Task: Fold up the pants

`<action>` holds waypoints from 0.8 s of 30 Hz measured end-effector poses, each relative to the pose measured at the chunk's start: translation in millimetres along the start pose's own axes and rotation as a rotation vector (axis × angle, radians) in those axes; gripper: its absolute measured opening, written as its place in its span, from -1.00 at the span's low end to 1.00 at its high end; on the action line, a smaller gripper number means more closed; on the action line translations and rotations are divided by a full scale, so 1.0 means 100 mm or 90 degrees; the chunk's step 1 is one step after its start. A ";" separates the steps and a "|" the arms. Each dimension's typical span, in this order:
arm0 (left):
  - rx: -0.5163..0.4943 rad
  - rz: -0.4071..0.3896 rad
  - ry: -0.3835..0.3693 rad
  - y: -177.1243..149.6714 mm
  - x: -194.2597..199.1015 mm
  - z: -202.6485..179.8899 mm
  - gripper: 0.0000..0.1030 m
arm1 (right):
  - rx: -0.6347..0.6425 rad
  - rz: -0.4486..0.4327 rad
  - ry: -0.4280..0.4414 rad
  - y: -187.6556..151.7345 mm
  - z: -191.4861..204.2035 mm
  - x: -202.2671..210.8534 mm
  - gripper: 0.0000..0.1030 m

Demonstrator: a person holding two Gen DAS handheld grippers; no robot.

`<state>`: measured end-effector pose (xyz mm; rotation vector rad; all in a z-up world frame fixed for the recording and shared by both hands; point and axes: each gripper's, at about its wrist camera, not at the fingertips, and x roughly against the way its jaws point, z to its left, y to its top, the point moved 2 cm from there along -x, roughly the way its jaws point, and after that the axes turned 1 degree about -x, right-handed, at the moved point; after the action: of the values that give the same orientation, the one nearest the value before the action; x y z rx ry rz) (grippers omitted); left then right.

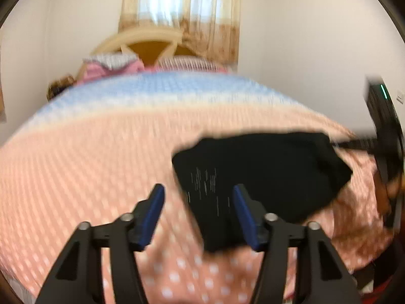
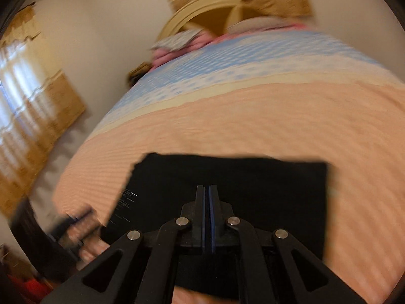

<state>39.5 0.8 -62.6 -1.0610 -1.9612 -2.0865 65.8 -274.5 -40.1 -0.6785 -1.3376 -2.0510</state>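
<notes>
Black pants, white print unreadable; left fingers apart, right fingers together

Soft window daylight, heavy motion blur, fisheye-warped edges.

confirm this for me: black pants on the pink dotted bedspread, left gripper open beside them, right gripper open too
Not quite. The right gripper is shut, not open: the right wrist view shows its blue pads pressed together over the black pants, though whether cloth is pinched between them is unclear. The rest holds: the pants lie on the pink dotted bedspread, and the left gripper is open.
</notes>
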 end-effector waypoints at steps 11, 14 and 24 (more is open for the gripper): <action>-0.008 0.123 -0.002 0.09 -0.86 -0.49 0.32 | -0.115 0.004 0.003 -0.50 -0.58 0.18 -0.94; -0.005 0.116 0.007 0.09 -0.76 -0.52 0.32 | -0.107 -0.010 -0.016 -0.52 -0.47 0.21 -0.94; -0.008 0.118 0.062 0.11 -0.57 -0.47 0.32 | -0.073 -0.032 -0.115 -0.54 -0.34 0.20 -0.94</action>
<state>68.4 -65.3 -80.5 -1.0755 -1.7362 -2.0140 9.5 -292.4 -72.2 -0.9072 -1.3560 -2.1623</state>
